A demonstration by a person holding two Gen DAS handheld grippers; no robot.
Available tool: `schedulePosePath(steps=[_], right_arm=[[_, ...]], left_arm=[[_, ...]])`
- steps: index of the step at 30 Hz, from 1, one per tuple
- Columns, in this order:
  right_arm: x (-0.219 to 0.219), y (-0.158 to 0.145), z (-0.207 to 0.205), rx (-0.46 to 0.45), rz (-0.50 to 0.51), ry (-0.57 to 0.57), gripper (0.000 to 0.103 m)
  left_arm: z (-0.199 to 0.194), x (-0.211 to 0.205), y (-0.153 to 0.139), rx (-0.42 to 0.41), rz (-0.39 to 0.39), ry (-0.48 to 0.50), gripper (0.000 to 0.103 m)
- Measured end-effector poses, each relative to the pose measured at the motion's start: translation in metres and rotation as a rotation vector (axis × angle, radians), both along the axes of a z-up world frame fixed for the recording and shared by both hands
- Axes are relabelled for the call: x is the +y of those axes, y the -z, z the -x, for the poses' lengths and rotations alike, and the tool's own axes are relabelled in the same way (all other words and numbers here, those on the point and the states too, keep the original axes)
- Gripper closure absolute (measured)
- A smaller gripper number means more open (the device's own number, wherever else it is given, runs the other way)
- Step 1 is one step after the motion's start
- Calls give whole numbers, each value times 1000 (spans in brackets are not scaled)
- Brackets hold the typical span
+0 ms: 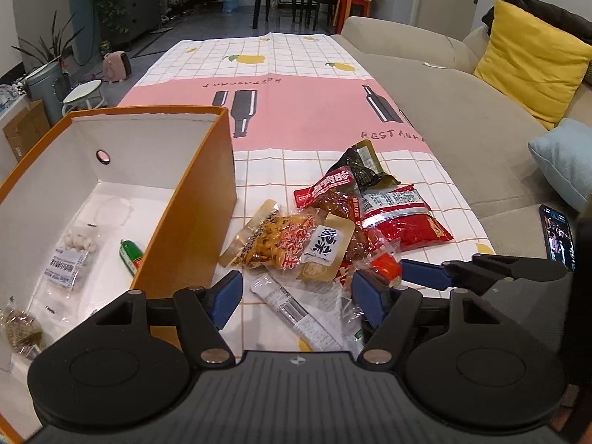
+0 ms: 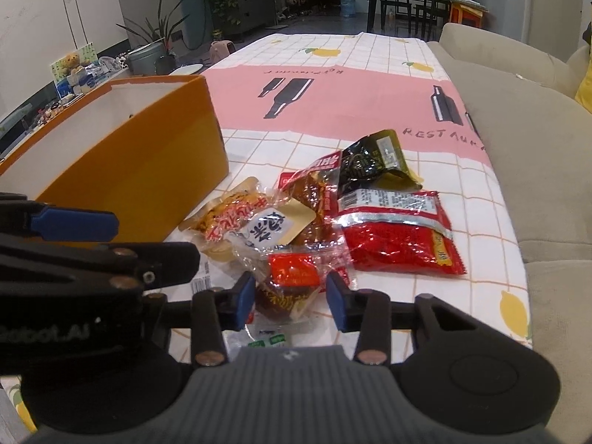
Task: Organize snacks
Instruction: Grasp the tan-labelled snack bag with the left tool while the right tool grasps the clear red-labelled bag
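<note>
The right tool [image 2: 291, 298] is lowered over the near edge of the snack heap, its blue pads partly closed on either side of a small clear-wrapped packet with a red label [image 2: 296, 272]. Whether the pads already press the wrapper cannot be told; the straddling placement suggests this packet is the next pick. The left tool [image 1: 296, 298] hangs wide open above a flat clear sachet with a white printed label [image 1: 296, 312], holding nothing, probably waiting its turn.

The open orange cardboard box with a white lining [image 1: 192, 199] stands on the left, close beside the heap so transfers are short. It already contains a bag of white candies [image 1: 76, 255], a green-wrapped sausage [image 1: 130, 259] and a packet of dried greens [image 1: 20, 329].

The worktop [image 1: 318, 85] wears a pink-and-white checked cloth with lemons. A beige sofa [image 1: 444, 111] with a yellow cushion [image 1: 529, 70] runs along its right side; plants and a dark dining set stand far behind.
</note>
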State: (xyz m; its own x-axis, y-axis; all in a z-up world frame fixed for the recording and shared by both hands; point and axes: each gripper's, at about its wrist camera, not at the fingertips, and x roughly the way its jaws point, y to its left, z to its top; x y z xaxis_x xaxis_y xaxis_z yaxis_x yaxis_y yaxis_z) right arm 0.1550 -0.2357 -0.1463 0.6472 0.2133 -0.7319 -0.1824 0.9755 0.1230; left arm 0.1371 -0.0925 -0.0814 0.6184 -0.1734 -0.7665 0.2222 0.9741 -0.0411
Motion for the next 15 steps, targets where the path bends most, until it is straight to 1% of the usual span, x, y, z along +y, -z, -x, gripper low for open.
schedulePosePath(steps=[4,8,9,11,13,15], right_arm=[[-7,-7,6,-18,20,15,66],[-18,-10,10,-19,73,47,66],[-21,-8,10,-10,84,56,66],[-29,-4,10,12,82,77,66],[-37,-3,10,31,55,104,66],[-43,-3,10,38,35,126,66]], left_arm=[[-4,-5,2,-16,-26,36,24],[-13,-14,8,-12,-76,113,24],[-14,-17,9,-19,-98,137,24],[-13,-25,14,-48,-169,199,24],[-10,-32,21,-73,-234,254,24],[-9,-38,29,-88,-292,283,24]])
